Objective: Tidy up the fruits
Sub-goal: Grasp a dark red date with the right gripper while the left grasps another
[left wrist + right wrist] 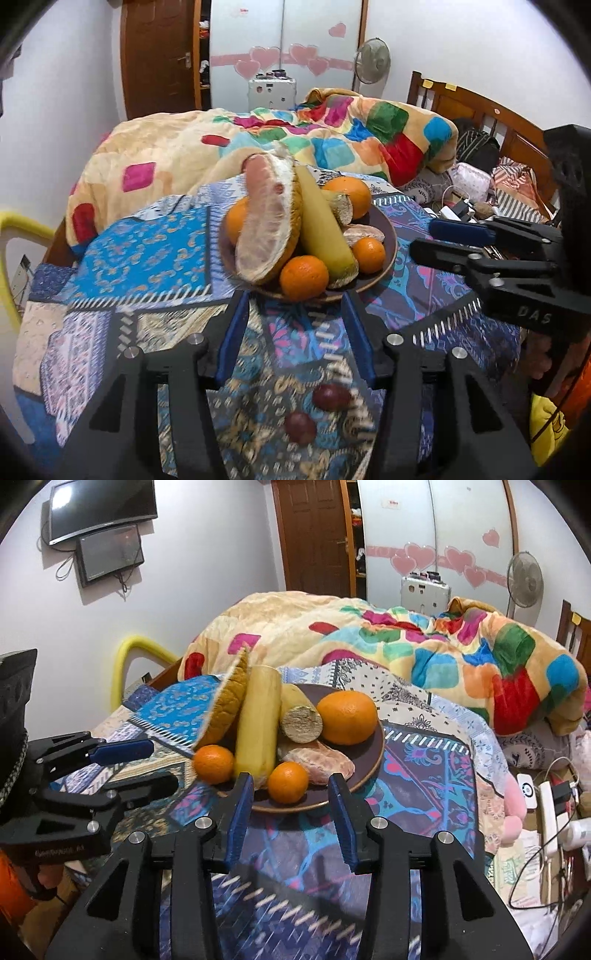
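Four oranges (303,277) are sitting on a brown plate (388,236) together with a big pomelo wedge (264,236), two pale yellow cane pieces (321,229) and a peeled pinkish segment (317,762). That plate is resting on the patterned cloth (155,251) covering the bed, toward its far side, just in front of the bunched colourful blanket (332,133). Two dark red round fruits (331,397) are lying on the cloth nearer the bed's near edge, apart from the plate. Hanging over them, the left claw (295,325) is standing open with nothing between its blue pads. Beside it, the right claw (291,805) is also hovering open and empty, pointing at the plate's near rim.
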Tool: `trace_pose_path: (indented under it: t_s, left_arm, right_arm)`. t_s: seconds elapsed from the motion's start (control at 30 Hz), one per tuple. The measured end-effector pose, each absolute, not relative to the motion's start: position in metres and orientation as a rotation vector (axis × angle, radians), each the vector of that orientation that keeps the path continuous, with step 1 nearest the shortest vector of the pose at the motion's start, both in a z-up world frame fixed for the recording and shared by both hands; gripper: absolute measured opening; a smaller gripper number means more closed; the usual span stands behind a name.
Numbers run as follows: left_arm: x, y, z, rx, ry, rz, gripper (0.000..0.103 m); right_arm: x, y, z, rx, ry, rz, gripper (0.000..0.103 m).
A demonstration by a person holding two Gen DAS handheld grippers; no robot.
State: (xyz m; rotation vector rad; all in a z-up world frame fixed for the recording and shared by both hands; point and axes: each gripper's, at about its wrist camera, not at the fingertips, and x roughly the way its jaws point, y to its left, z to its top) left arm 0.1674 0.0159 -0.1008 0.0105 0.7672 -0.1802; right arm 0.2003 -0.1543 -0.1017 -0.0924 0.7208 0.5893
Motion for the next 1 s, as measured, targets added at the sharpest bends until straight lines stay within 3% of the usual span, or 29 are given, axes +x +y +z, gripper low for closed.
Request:
trace_pose_path:
  t_s: [0.6,0.93,1.0]
  left_arm:
    - [0.109,0.025,-0.142,-0.011,0.875,-0.152,0.054]
    - [0.112,0.017,-0.153,0.003,0.873,-0.176,0.030]
    - [0.113,0.016,-0.153,0.010,0.868,-0.182,0.017]
  right_arm:
    - [0.136,-0.155,-0.109,-0.119,0.738,0.622,0.039]
    - [0.132,-0.146,-0.126,-0.130,0.786,0.648,0.039]
    - [0.132,-0.143,-0.128,-0.132,0.790,0.654,0.039]
